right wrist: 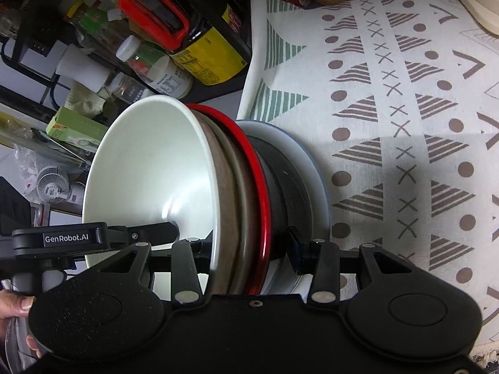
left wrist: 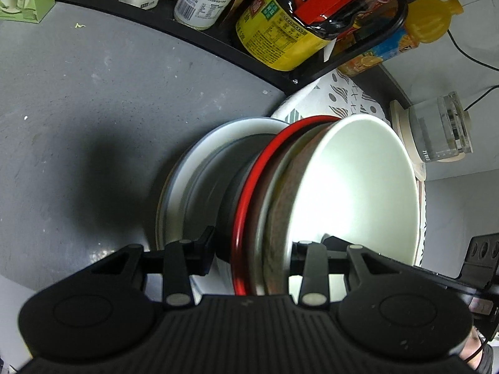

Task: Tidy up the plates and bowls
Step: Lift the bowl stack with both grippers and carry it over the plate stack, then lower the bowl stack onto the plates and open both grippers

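Observation:
A nested stack of dishes is held between both grippers: a white-lined bowl with a speckled brown outside (left wrist: 355, 184) (right wrist: 149, 168), a red-rimmed dark bowl (left wrist: 249, 193) (right wrist: 259, 180), and a white plate (left wrist: 187, 180) (right wrist: 312, 168) under them. My left gripper (left wrist: 249, 249) is shut on the stack's near rim, one finger under the plate, the other inside the white bowl. My right gripper (right wrist: 240, 243) is shut on the opposite rim the same way. The left gripper's finger (right wrist: 143, 230) shows inside the bowl in the right wrist view.
A black rack (left wrist: 187, 31) holds bottles and jars, including a yellow-labelled bottle with a red cap (left wrist: 280, 31) (right wrist: 202, 50). A patterned cloth (right wrist: 389, 124) (left wrist: 343, 99) lies beside it on the grey counter (left wrist: 93, 109). A glass kettle (left wrist: 436, 127) stands at the right.

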`<state>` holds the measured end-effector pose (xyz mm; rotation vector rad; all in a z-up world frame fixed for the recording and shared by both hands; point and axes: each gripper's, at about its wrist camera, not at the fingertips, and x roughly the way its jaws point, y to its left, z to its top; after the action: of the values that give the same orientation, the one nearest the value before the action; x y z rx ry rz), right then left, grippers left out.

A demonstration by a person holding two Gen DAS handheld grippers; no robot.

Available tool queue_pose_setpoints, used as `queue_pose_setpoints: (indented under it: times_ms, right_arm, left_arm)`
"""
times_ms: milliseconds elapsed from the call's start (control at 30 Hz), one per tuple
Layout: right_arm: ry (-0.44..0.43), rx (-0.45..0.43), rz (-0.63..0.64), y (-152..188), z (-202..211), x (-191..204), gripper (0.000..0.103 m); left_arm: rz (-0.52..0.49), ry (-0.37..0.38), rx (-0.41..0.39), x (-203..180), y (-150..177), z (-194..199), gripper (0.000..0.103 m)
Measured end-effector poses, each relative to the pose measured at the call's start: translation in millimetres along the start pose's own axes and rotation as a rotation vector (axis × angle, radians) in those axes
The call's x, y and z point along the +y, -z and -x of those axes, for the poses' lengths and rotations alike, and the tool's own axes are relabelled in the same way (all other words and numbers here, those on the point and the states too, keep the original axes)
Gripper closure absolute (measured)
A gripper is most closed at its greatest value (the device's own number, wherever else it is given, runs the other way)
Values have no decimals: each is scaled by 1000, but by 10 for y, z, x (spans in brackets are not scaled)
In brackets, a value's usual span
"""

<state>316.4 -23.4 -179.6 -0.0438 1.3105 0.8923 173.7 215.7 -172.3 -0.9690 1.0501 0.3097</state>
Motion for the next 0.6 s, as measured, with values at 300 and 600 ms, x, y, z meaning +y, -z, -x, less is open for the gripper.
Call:
queue_pose_setpoints:
  times_ms: [300, 600]
  right_arm:
    - [15, 26, -11, 3, -119, 28, 62]
    - [22, 23, -19, 13, -145, 36, 62]
  left_arm:
    - [1, -3, 16, 79, -71, -57, 65]
    - [2, 7, 15, 108, -73, -57, 65]
